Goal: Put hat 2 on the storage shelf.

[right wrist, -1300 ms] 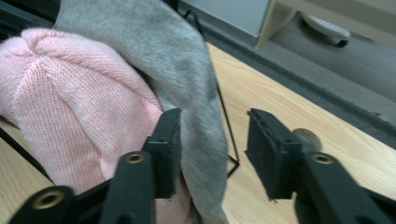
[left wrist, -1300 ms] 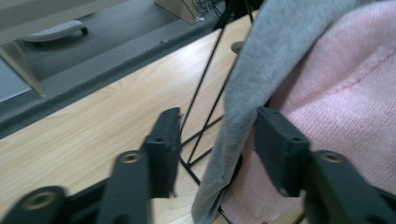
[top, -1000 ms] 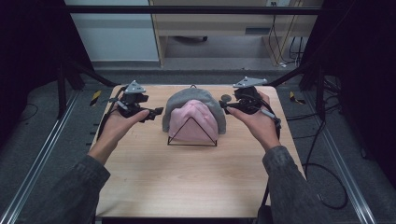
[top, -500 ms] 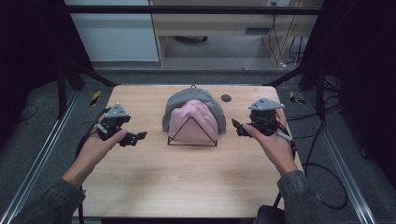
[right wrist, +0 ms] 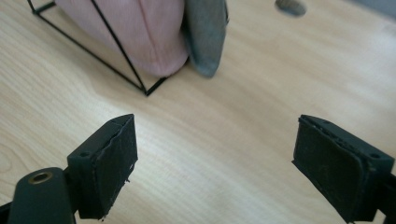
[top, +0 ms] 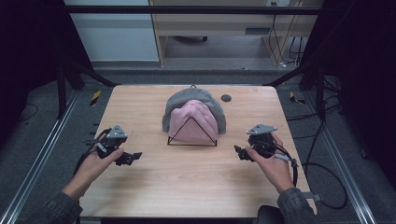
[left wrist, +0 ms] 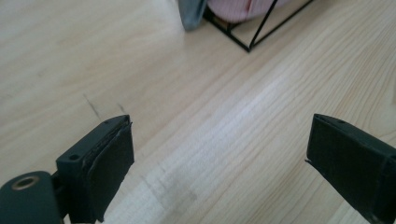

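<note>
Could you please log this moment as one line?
left gripper: open, empty | right gripper: open, empty | pink hat and grey hat on wire stand, untouched

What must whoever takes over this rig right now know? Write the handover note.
Left gripper: open, empty, jaws have just been opening; low over the table, left of the wire stand.
Right gripper: open, empty, jaws just opened, then eased in slightly; right of the stand.
Things: pink beanie on the stand, grey beanie draped over it, mid-table.
Done: both beanies look placed.
Left: probably only checking that the grey one sits straight.
</note>
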Available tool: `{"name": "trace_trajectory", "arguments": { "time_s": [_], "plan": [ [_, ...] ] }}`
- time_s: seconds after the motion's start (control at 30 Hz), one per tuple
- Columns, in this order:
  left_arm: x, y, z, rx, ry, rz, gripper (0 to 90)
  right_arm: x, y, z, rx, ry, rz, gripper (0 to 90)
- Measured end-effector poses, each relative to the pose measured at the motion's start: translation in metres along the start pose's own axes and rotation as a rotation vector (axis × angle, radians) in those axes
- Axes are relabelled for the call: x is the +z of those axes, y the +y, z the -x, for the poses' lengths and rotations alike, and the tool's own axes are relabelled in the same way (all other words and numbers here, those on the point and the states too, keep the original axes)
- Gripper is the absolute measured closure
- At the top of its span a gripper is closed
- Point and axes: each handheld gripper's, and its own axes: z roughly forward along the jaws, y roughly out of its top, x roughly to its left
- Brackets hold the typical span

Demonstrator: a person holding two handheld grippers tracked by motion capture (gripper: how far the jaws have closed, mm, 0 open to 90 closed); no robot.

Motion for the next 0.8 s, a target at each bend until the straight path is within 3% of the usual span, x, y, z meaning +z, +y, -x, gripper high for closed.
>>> {"name": "trace_trajectory", "arguments": {
  "time_s": [0.17,0.4,0.6,0.63,0.73,0.77,0.8],
  "plan": [
    [0.019,-0.017,-0.004,-0.021,-0.006,-0.039,6.9,0.022,-0.018,-0.002,0.072,0.016,-0.057,14.1],
    [0.035,-0.026,-0.011,-0.063,-0.012,-0.041,6.9,0.049,-0.035,0.000,0.129,-0.042,-0.059,14.1],
    [0.044,-0.031,-0.016,-0.097,-0.020,-0.047,6.6,0.059,-0.045,0.004,0.173,-0.036,-0.078,12.2],
    [0.045,-0.032,-0.015,-0.099,-0.014,-0.030,5.6,0.059,-0.045,0.005,0.174,-0.042,-0.077,11.8],
    [0.047,-0.033,-0.012,-0.072,0.006,-0.036,4.5,0.061,-0.048,0.007,0.178,-0.054,-0.050,8.5],
    [0.048,-0.034,-0.011,-0.044,0.029,-0.034,4.0,0.062,-0.050,0.006,0.185,-0.058,-0.026,7.5],
    [0.050,-0.036,-0.011,-0.045,0.028,-0.016,0.6,0.063,-0.051,0.005,0.188,-0.065,-0.017,7.4]
  ]
}}
